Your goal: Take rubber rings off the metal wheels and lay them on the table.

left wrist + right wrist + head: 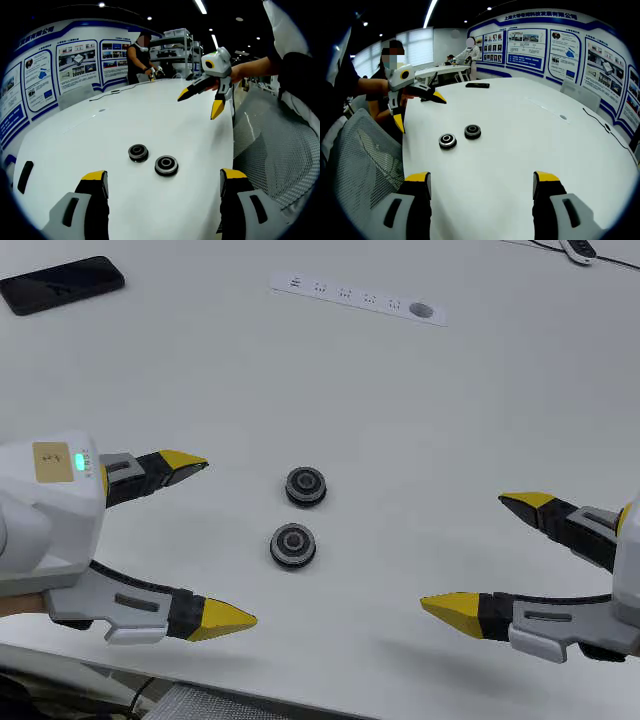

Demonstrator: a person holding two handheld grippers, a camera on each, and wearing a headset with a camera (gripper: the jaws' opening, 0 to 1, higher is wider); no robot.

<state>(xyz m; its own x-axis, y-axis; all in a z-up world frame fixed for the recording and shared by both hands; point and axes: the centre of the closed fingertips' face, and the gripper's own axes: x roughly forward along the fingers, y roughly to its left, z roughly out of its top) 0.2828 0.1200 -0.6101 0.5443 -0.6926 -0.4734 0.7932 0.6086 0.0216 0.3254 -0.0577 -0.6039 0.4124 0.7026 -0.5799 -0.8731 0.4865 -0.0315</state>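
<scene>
**Fingers (218,618) spread wide on both sides, nothing held**

In the head view the left gripper (228,540) sits at 9 o'clock of the two wheels. Its yellow-tipped fingers are spread far apart and point in toward them. The right gripper (461,550) mirrors it at 3 o'clock, with its fingers just as wide and nothing between them. Both grippers are well apart from the wheels and touch neither.

The wheels lie flat on the white bench (400,390), near each other but apart. The far wheel (306,485) is at about 1 o'clock of the near wheel (293,545). Each is a small round disc with a pale metal hub and a dark hole at its centre. A black rubber ring (274,546) wraps each outer edge, still seated on its wheel.

In the left gripper view the far wheel (138,152) and the near wheel (166,165) lie ahead, between that gripper's own spread fingers (95,180). The right gripper (201,105) is beyond them at 1 o'clock. In the right gripper view the near wheel (447,141) and the far wheel (472,131) lie ahead toward 11 o'clock. The left gripper (422,114) is past them at 10 o'clock.

A black phone (62,284) lies flat at 11 o'clock in the head view. A white power strip (357,298) lies at 12 o'clock.
</scene>
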